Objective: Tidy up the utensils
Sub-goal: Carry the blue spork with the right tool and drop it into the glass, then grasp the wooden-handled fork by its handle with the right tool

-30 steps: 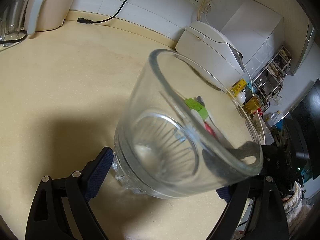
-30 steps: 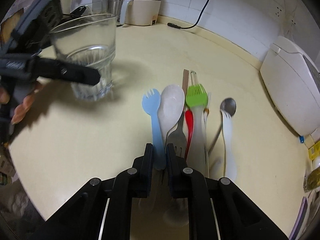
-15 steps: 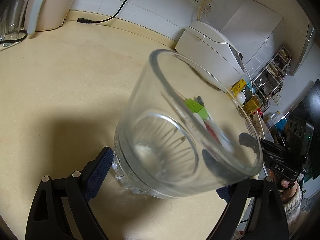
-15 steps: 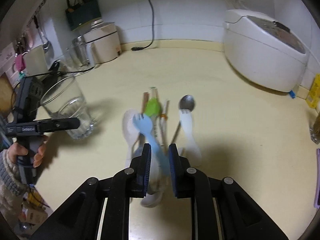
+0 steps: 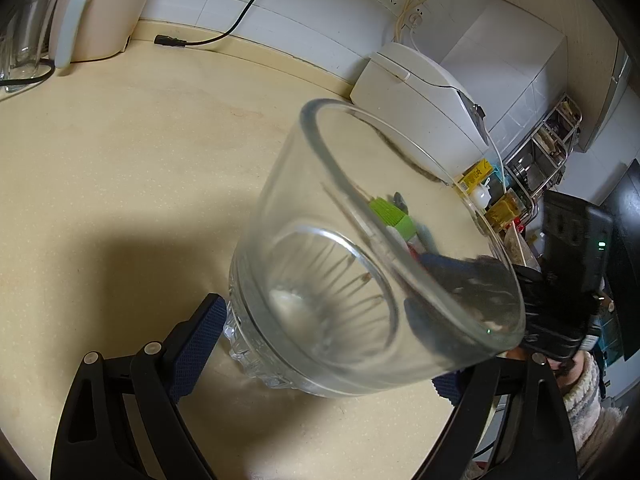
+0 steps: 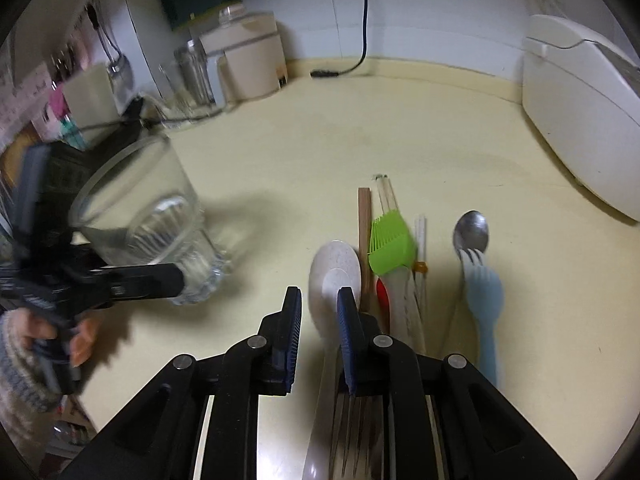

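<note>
My left gripper [image 5: 332,336] is shut on a clear glass tumbler [image 5: 360,248], gripping its ribbed base and tilting it on the cream counter; the tumbler [image 6: 148,224] also shows at the left of the right wrist view. My right gripper [image 6: 320,300] is open and empty, just above a white spoon [image 6: 334,268]. Beside the spoon lie a green silicone brush [image 6: 390,242], a wooden stick [image 6: 364,216], chopsticks [image 6: 386,192], a metal spoon [image 6: 471,232] and a light blue spork [image 6: 484,292]. A metal fork [image 6: 356,428] lies under the gripper.
A white rice cooker [image 6: 580,108] stands at the right. A cream kettle [image 6: 248,56], glass jars [image 6: 196,76] and a black power cord [image 6: 362,32] are at the back wall. A metal rack with bottles [image 5: 540,160] stands beyond the cooker.
My right gripper let go of the light blue spork, which now lies at the right beside the metal spoon, and the gripper moved left and opened. The left gripper still holds the tumbler.
</note>
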The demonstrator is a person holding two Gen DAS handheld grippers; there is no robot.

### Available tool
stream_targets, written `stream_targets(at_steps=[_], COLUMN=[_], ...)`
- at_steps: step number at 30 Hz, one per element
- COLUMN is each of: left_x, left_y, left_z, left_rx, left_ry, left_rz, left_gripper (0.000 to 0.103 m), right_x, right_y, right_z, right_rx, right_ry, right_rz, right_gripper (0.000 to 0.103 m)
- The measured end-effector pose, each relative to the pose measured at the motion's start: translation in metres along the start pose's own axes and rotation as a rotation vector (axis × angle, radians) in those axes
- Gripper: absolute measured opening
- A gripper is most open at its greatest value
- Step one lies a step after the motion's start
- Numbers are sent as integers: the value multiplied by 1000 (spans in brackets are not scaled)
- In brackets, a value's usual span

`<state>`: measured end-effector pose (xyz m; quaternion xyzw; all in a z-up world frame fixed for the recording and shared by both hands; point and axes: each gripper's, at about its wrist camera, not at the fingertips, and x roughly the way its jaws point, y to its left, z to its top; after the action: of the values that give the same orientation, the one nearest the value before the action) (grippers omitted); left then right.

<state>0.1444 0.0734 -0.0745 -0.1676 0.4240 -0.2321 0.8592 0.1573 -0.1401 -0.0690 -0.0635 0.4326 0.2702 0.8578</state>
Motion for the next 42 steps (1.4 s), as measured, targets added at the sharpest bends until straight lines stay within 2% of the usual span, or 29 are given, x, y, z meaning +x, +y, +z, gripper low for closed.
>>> stream_targets(at_steps=[5, 6, 9, 11, 13, 16, 21, 28, 33, 39, 42], left_x=[0, 0, 0, -1, 0, 0, 0, 0, 0, 0, 0], left_y=[0, 0, -1, -1, -1, -1, -2, -1, 1, 0, 0], left_z=[0, 0, 1, 1, 1, 1, 1, 1, 1, 1, 1], left_rx=[-1, -1, -4, -5, -6, -6, -6, -7, -11, -8, -8], left_ry=[0, 0, 0, -1, -1, -1, -1, -2, -3, -2, -2], left_rz=[-2, -2, -7, -9, -10, -10, -10, -11, -18, -15, -15], left_gripper=[93, 93, 93, 93, 93, 93, 93, 93, 93, 93, 93], right_x=[16, 15, 8, -2, -9, -4, 9, 12, 10, 42, 57], right_y=[9, 11, 20, 20, 16, 3, -10, -19, -11, -10, -12], right_z=[-3, -4, -7, -7, -4, 0, 1, 9, 20, 49, 57], right_rx=[-37, -44, -65, -66, -50, -6, 7, -2, -11, -23, -14], right_ry=[59, 60, 61, 19, -25, -18, 38, 38, 7, 56, 83], right_rz=[-22, -6, 127, 155, 93, -16, -78, -179, -104, -133, -113], right_gripper=[18, 19, 18, 18, 18, 18, 17, 17, 17, 17, 17])
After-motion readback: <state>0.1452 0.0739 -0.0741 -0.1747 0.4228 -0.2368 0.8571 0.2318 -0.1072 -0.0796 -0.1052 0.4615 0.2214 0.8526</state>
